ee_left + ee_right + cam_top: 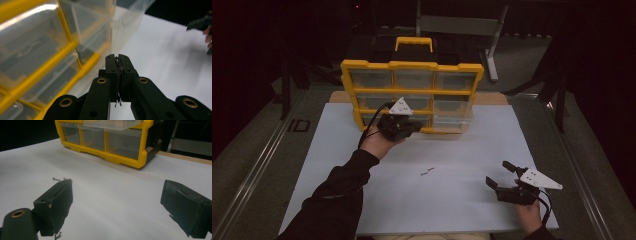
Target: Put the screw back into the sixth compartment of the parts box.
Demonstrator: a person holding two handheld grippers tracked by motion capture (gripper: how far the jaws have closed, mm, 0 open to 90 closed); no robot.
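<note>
Right gripper (501, 175) fingers spread near screws (427, 171); left gripper (413, 126) fingers pressed together by pulled-out drawer (453, 116).

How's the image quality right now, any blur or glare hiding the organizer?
High view: dim, dark surroundings, yellow organizer readable. Left gripper view: organizer close and blurred, glare streaks on its clear drawers. Right gripper view: sharpest; small screws on the white board visible.

The left hand-held gripper (412, 126) is raised with jaws pressed together, while the right hand-held gripper (498, 175) rests low, jaws spread wide.
</note>
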